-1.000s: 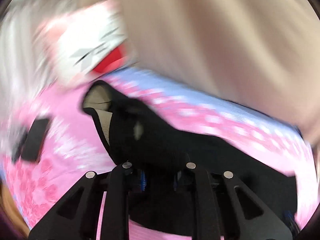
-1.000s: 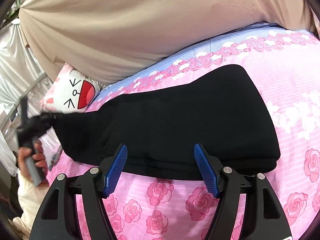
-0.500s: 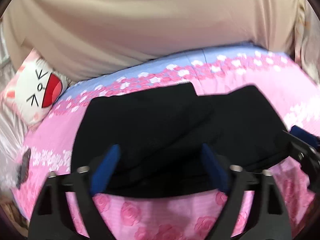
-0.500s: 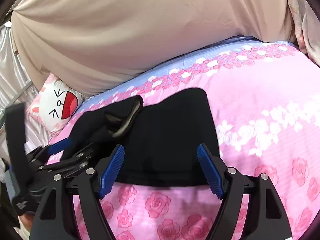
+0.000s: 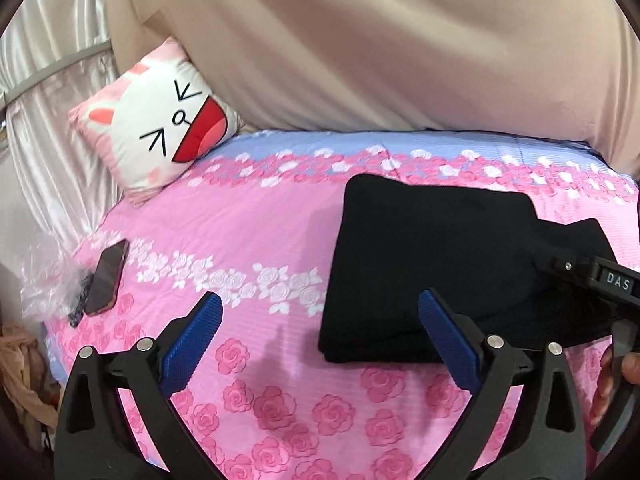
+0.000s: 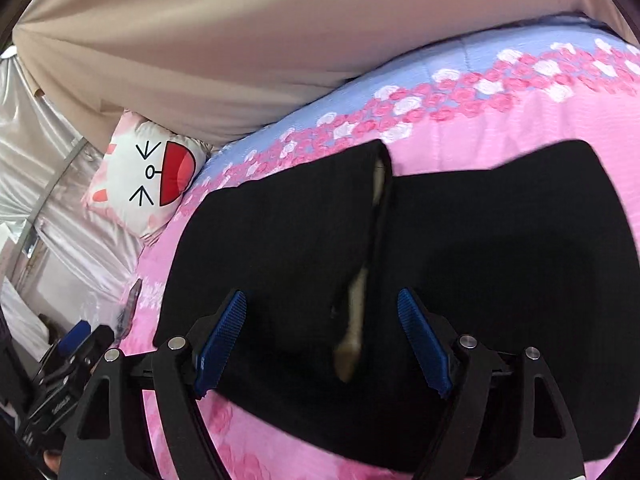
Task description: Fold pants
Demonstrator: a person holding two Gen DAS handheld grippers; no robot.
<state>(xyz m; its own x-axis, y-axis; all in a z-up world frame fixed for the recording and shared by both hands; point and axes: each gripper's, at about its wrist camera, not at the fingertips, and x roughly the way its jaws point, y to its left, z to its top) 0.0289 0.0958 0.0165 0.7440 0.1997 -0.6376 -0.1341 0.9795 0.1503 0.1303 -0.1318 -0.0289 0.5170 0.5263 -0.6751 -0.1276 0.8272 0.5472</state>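
Lying folded on the pink rose-print bedspread (image 5: pixel 256 216) are the black pants (image 5: pixel 424 264). The left gripper (image 5: pixel 320 340) is opening wide over bare sheet, nothing between its jaws. The right gripper (image 6: pixel 322 344) is closing above the pants, pads not pressing them.

- A pink bedsheet with roses (image 5: pixel 256 216) is covering the bed.
- A cat-face pillow (image 5: pixel 160 128) is leaning at the far corner.
- A dark phone (image 5: pixel 107 278) is lying near the edge, beside clear plastic wrap (image 5: pixel 44 276).
- A beige curtain (image 5: pixel 380 40) is hanging behind.
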